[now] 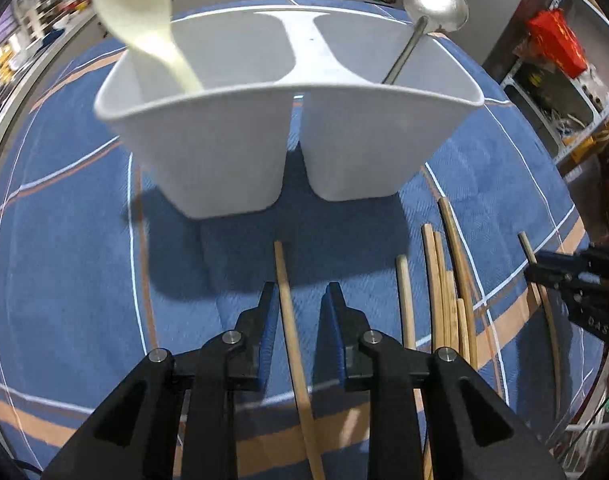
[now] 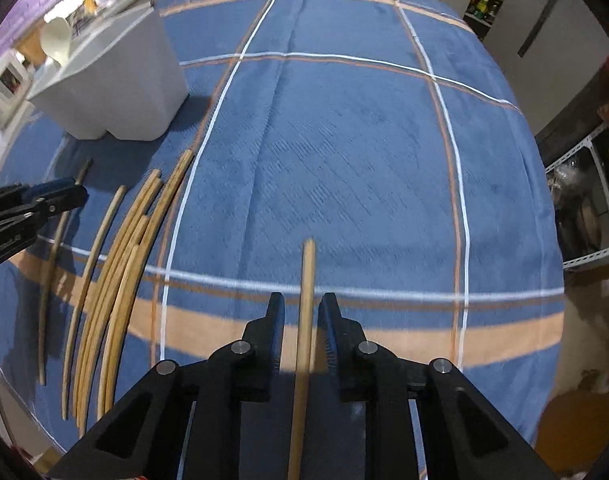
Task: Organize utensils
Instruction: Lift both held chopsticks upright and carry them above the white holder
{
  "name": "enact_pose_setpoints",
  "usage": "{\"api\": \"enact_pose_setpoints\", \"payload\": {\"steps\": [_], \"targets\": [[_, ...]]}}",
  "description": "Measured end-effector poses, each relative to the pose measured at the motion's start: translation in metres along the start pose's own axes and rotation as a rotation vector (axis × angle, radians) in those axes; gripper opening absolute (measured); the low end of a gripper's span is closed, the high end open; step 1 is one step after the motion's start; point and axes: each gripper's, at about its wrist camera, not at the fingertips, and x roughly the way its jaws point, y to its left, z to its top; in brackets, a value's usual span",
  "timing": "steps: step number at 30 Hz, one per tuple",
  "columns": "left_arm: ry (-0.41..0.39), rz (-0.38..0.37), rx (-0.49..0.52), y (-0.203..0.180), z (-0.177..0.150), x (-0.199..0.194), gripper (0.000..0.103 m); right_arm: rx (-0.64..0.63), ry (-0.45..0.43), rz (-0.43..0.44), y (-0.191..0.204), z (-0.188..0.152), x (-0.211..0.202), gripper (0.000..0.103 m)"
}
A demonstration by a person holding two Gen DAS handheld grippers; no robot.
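A white two-compartment holder (image 1: 232, 148) stands on the blue cloth, with a cream spoon (image 1: 132, 12) in its left compartment and a metal ladle (image 1: 434, 4) in its right. My left gripper (image 1: 301, 292) points down in front of it, jaws apart around one wooden chopstick (image 1: 286, 304) that lies close to the left pad. My right gripper (image 2: 302, 300) straddles another chopstick (image 2: 307, 272), with a gap showing on both sides. Several more chopsticks (image 2: 116, 280) lie in a loose bunch between the two grippers.
A blue checked tablecloth (image 2: 344, 140) covers the table. The holder (image 2: 116, 80) sits far left in the right wrist view, the left gripper (image 2: 78, 194) below it. The right gripper (image 1: 536, 272) shows at the left wrist view's right edge. Cabinets and shelves surround the table.
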Motion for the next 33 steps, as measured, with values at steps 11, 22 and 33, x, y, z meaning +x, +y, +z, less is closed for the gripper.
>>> {"api": "enact_pose_setpoints", "payload": {"steps": [11,22,33], "targets": [[0.01,-0.032,0.019,0.007,0.019,0.004,0.004,-0.034,0.036,0.004,0.02,0.043,0.008,0.007],[-0.208,-0.044,-0.057,0.021,-0.015,-0.086,0.004,0.1,-0.288,0.157,0.015,0.007,-0.053,0.007],[-0.441,0.004,-0.05,-0.011,-0.071,-0.176,0.004,0.115,-0.531,0.164,0.016,-0.072,-0.13,0.007]]}}
